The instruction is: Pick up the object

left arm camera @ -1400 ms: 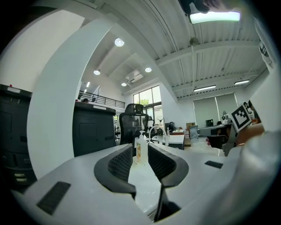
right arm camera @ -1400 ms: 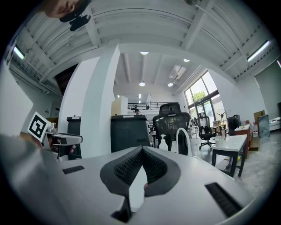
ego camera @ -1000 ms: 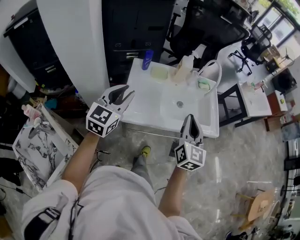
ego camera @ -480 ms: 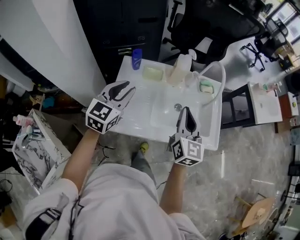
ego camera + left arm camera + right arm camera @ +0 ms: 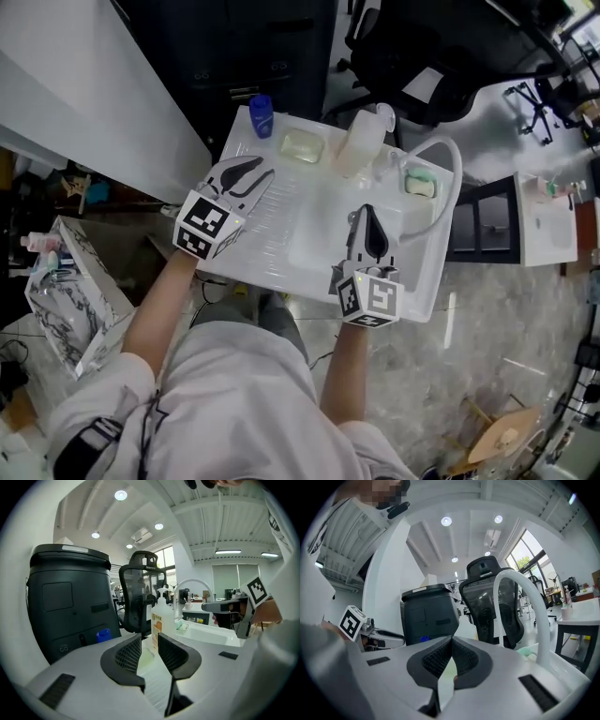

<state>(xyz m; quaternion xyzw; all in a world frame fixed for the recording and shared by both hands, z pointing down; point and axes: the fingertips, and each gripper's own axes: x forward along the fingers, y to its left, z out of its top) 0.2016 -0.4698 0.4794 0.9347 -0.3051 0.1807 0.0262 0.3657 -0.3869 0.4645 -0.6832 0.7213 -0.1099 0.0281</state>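
Observation:
A white sink unit (image 5: 267, 246) stands in front of me. On its back edge are a blue-capped bottle (image 5: 262, 115), a pale green soap bar (image 5: 302, 145) in a dish, a clear pump bottle (image 5: 356, 145) and a green soap (image 5: 419, 182) beside the curved white faucet (image 5: 454, 178). My left gripper (image 5: 259, 171) hovers open over the left counter, empty; its view looks between the jaws (image 5: 149, 641) at the pump bottle (image 5: 159, 620). My right gripper (image 5: 367, 212) is over the basin with its jaws together and nothing in them (image 5: 451, 641).
Behind the sink stand a black cabinet (image 5: 272, 47) and a black office chair (image 5: 412, 56). A white wall panel (image 5: 84, 94) is to the left, with a marble-patterned slab (image 5: 56, 300) on the floor. A dark side table (image 5: 478, 225) stands right of the sink.
Both grippers have moved forward and lower, from in front of the sink to over it. Their jaws have not changed.

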